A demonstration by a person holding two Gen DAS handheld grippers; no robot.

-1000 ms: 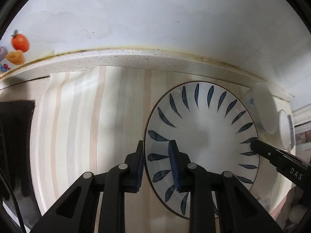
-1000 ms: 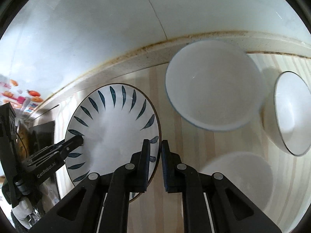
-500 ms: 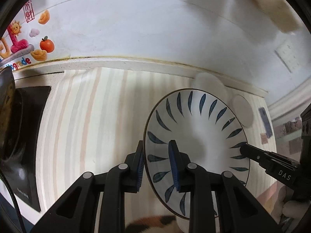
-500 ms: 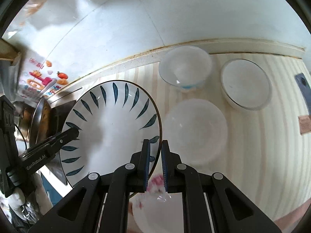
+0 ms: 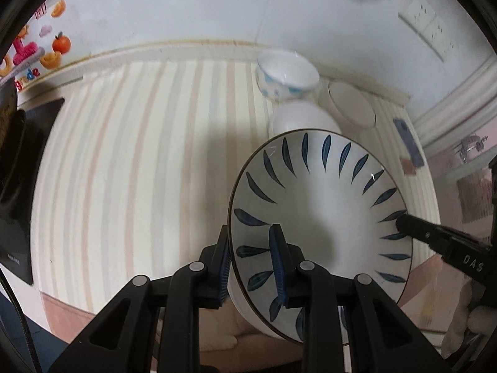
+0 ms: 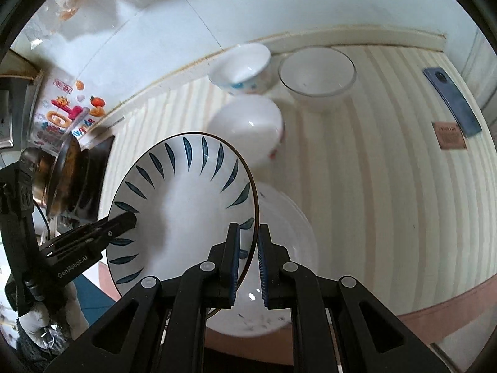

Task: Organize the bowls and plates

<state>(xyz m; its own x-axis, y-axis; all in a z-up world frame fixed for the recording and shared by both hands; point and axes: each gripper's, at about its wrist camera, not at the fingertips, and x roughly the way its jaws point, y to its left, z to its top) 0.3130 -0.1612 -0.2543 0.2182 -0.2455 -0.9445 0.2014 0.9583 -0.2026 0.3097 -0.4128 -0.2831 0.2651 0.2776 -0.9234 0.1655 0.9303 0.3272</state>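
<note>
a: where's the leaf-pattern plate [image 5: 323, 211] right now?

b: held up off the striped desk [image 5: 139, 155], between the two claws. the left claw [image 5: 251, 267] is clamped on its left rim, one blue pad under the rim and the other on the painted face. the right claw [image 6: 248, 251] is pinched on the opposite rim the same way.

a: so both are gripping it?

b: yes, both closed on the plate's edge. in the left wrist view the right claw's tip shows at the far rim, and in the right wrist view the left claw's tip shows on the other side.

a: which way does it face?

b: it's round, so no long axis to speak of. the painted face is turned up and toward both cameras, the blue leaves pointing in to the white middle. it looks tilted rather than flat, though how far i can't tell through the fisheye.

a: what's below it?

b: in the right wrist view a white plate [image 6: 289, 233] lies on the desk near the front edge, partly hidden by the held plate. beyond that, a white bowl with red marks [image 6: 248, 127]. further back by the wall, a blue-patterned bowl [image 6: 242, 68] and a plain white bowl [image 6: 316, 71] side by side.

a: anything else?

b: a phone [image 6: 450, 99] and a brown card [image 6: 449, 135] lie on the desk's right side, well apart from the dishes.
</note>
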